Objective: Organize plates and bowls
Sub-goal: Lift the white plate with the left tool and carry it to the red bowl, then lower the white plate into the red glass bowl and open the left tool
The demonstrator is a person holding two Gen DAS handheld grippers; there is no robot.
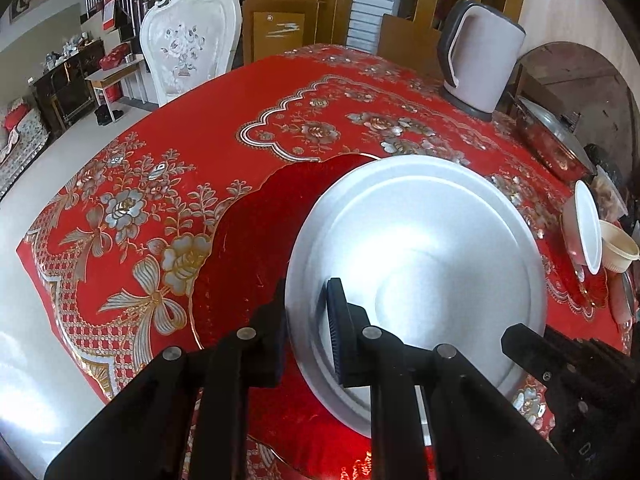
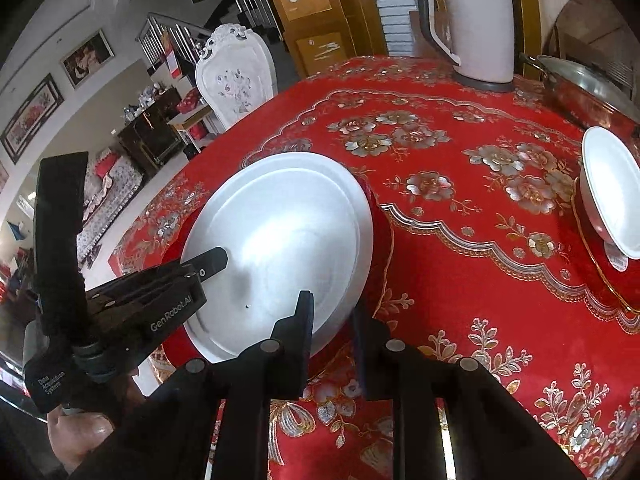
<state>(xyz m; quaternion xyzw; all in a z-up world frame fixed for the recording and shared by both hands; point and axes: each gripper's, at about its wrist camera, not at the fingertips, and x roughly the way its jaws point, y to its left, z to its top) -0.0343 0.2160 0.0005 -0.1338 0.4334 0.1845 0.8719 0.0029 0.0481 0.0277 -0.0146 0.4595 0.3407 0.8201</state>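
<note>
The right hand-held gripper [image 2: 334, 312] straddles the near rim of a large white plate [image 2: 280, 216], one finger over the plate's face and the other outside its edge; whether they press the rim cannot be told. The plate sits over a red plate [image 2: 382, 240] on the counter [image 2: 460, 280] (draped in a red floral cloth). The left hand-held gripper [image 2: 208, 262] reaches onto the white plate from the left, a hand [image 2: 76, 436] beneath it. A white bowl [image 2: 612, 196] stands at the right edge, a white kettle [image 2: 472, 28] at the far side.
</note>
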